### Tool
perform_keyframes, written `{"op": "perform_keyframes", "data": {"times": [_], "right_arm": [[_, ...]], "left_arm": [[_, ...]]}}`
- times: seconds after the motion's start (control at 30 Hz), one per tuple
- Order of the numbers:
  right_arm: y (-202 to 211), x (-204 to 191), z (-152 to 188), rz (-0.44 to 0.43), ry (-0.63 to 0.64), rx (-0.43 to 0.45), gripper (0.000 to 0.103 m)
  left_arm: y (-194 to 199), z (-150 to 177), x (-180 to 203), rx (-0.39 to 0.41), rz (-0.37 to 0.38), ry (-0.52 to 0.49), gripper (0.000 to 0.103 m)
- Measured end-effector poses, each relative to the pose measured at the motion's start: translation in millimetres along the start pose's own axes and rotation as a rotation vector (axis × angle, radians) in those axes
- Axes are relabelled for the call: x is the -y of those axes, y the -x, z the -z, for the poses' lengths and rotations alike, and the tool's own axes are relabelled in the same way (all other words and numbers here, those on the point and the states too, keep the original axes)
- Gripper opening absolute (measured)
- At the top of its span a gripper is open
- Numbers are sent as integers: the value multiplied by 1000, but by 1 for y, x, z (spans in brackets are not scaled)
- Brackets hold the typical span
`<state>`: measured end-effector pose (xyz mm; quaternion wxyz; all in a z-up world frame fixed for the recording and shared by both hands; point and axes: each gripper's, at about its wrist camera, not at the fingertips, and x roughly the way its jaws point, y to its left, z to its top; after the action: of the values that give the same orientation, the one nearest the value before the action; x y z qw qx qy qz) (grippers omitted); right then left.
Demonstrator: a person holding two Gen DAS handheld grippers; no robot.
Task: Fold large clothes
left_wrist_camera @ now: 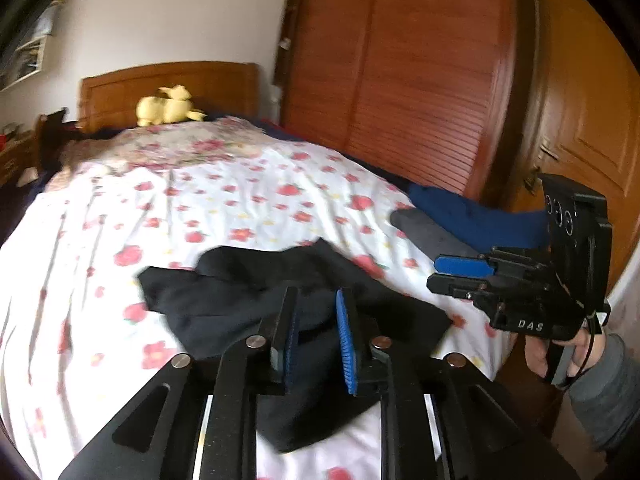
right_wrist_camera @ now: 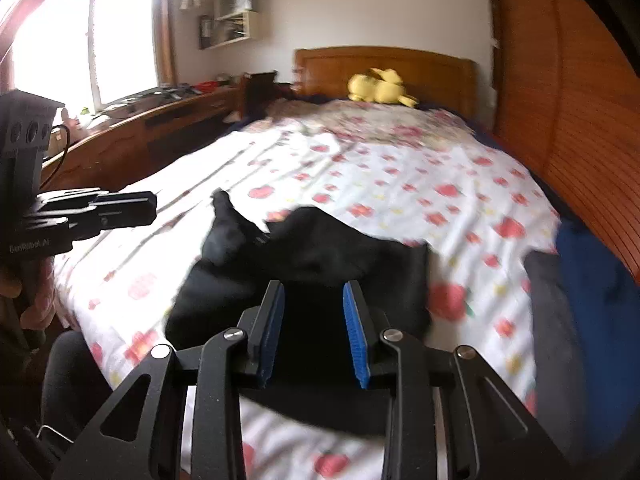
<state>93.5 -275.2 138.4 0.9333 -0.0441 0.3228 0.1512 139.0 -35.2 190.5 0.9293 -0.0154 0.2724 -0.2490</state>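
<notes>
1. A black garment lies rumpled on the near part of the bed, one corner pointing toward the headboard and a flap hanging toward the near edge; both views show it blurred.
2. Under it is a white sheet with red flowers, creased, covering the bed.
3. Off to the garment's right, at the bed's edge, lie a dark grey cloth and a blue cloth, touching one another.
4. A yellow plush toy rests at the far end against the wooden headboard.
5. A slatted wooden wardrobe runs along the right side of the bed; a wooden door stands beyond it.
6. On the other side are a bright window, a long wooden desk strewn with small things, and a wall shelf.
7. The left gripper hovers above the garment, pointing down at a slant; its blue pads stand a small way apart with nothing pressed between them.
8. The right gripper hangs over the same cloth, angled downward, its fingers moderately parted and gripping nothing.
9. In the left view the right tool shows from the side, held by a hand in a grey sleeve.
</notes>
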Motion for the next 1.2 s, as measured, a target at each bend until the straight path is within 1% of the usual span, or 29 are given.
{"op": "perform_keyframes", "data": {"times": [0.07, 0.1, 0.13, 0.23, 0.33, 0.43, 0.53, 0.57, 0.6, 0.63, 0.67, 0.73, 0.93, 1.03, 1.13, 1.17, 1.2], "right_arm": [[-11, -15, -15, -29, 24, 12, 35], [-17, -23, -21, -54, 35, 13, 39], [-24, -32, -30, -84, 48, 14, 39], [-47, -54, -48, -127, 91, -16, 40], [-71, -67, -58, -140, 123, -58, 40], [-100, -69, -61, -147, 126, -146, 40], [-131, -63, -48, -200, 106, -294, 40], [-134, -61, -44, -199, 109, -307, 40], [-134, -60, -41, -204, 111, -309, 38], [-133, -60, -38, -211, 108, -311, 20], [-131, -57, -35, -217, 102, -305, 13], [-121, -54, -31, -218, 103, -274, 6], [-64, -52, -23, -157, 120, -128, 3], [-23, -32, -19, -93, 74, -36, 3], [6, -7, -12, -48, 29, 2, 3], [14, 5, -6, -17, 7, 5, 3], [19, 16, 3, 35, -12, -2, 3]], "left_arm": [[16, 7, -17, 12, -36, 22, 23], [23, 12, -25, 15, -54, 33, 24], [28, 17, -32, 17, -72, 43, 25], [38, 34, -49, 7, -120, 72, 28], [46, 51, -63, -8, -156, 103, 29], [49, 63, -68, -23, -179, 118, 30], [49, 75, -69, -41, -188, 127, 31], [45, 73, -69, -48, -186, 129, 31], [41, 71, -70, -53, -185, 131, 31], [40, 74, -69, -57, -184, 131, 32], [39, 72, -68, -60, -182, 131, 32], [35, 68, -71, -67, -175, 134, 33], [25, 60, -71, -80, -150, 124, 37], [18, 59, -68, -87, -136, 113, 38], [11, 58, -62, -95, -125, 96, 39], [6, 59, -62, -96, -121, 91, 39], [4, 58, -59, -97, -115, 88, 39]]}}
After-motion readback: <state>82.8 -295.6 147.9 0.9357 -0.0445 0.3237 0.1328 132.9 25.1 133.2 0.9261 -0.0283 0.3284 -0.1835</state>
